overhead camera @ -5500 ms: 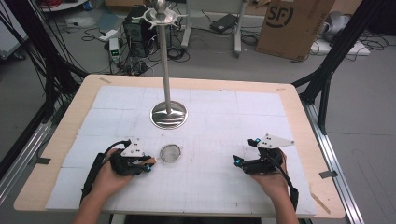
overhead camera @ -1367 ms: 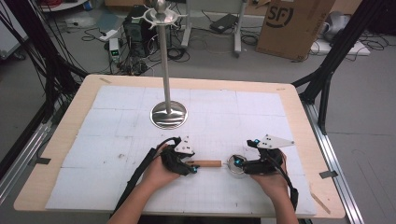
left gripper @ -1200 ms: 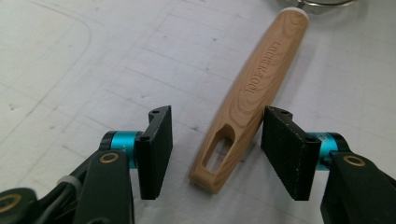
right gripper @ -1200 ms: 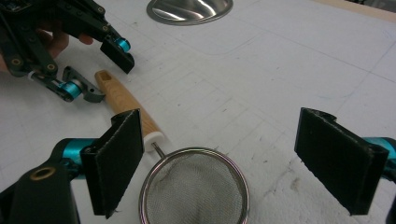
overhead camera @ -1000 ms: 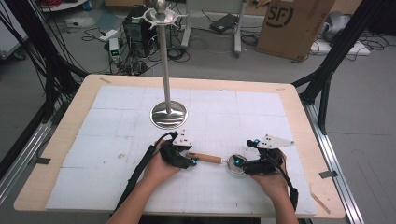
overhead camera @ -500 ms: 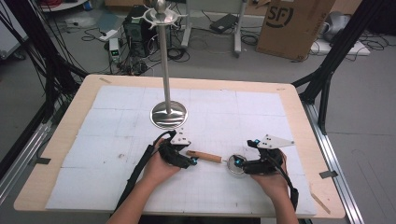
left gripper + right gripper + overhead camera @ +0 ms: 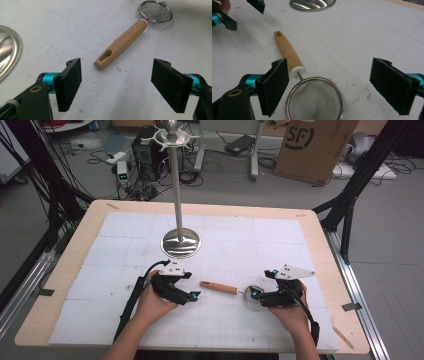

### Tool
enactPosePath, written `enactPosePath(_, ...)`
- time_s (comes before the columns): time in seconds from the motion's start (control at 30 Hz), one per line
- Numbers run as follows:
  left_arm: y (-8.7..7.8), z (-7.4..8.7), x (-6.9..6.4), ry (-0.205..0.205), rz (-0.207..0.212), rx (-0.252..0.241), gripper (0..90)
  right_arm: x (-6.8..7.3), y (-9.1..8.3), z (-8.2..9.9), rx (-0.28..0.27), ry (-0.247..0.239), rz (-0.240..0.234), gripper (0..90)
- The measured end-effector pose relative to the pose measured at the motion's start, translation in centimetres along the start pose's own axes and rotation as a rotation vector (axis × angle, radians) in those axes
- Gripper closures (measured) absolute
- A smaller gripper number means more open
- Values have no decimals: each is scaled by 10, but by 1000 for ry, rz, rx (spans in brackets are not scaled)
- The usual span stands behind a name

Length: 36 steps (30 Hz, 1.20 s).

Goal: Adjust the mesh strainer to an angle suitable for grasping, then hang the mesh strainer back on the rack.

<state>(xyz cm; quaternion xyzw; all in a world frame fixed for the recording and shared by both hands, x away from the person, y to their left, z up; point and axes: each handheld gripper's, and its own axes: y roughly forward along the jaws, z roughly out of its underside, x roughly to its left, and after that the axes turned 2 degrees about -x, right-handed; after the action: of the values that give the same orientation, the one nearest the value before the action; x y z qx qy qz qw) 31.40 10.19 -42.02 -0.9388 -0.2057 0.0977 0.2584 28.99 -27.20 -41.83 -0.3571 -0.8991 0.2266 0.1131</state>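
A small mesh strainer with a wooden handle (image 7: 219, 287) lies flat on the white mat between my two grippers. My left gripper (image 7: 194, 296) is open, just off the handle's free end (image 7: 120, 45), with the mesh bowl (image 7: 155, 12) farther away. Nothing is between its pads (image 7: 68, 85). My right gripper (image 7: 254, 294) is open too, its jaws standing either side of the mesh bowl (image 7: 314, 100) without touching it. The handle (image 7: 287, 52) points away from it toward the left gripper (image 7: 237, 12).
A tall metal stand with a round shiny base (image 7: 180, 242) rises at the middle of the table, behind the left gripper. Its base edge (image 7: 7, 50) shows at the left of the left gripper view. A wooden table rim (image 7: 65, 265) borders the mat.
The left gripper, which carried the strainer by its handle toward the right gripper, has opened, let go and drawn back slightly. The strainer now lies on the mat. The right gripper stayed put.
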Motion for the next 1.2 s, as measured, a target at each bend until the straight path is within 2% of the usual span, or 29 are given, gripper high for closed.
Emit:
enactPosePath(0.13, -11, 1, 5, -23, -2, -28, 220, 0, -1, 0, -2, -4, 3, 148)
enactPosePath(0.23, -20, 2, 7, -25, -3, -51, 195, -1, -1, 0, -5, 2, 3, 148)
enactPosePath(0.47, -41, 6, 13, -35, -47, -103, 140, -2, 1, 0, -3, 1, 0, 148)
enactPosePath(0.6, -49, 7, 17, -45, -52, -120, 105, -1, 3, -1, 3, -6, -2, 148)
enactPosePath(0.67, -50, 8, 18, -53, -55, -130, 86, 0, 4, -1, 8, -3, -4, 148)
enactPosePath(0.83, -51, 9, 19, -37, -58, -142, 50, 1, 4, -1, 8, -5, -9, 148)
enactPosePath(1.1, -50, 11, 20, -35, -56, -151, 50, 0, 4, -1, 4, -8, -11, 148)
enactPosePath(1.2, -51, 11, 21, -33, -68, -145, 50, 2, 4, -2, 4, -12, -15, 148)
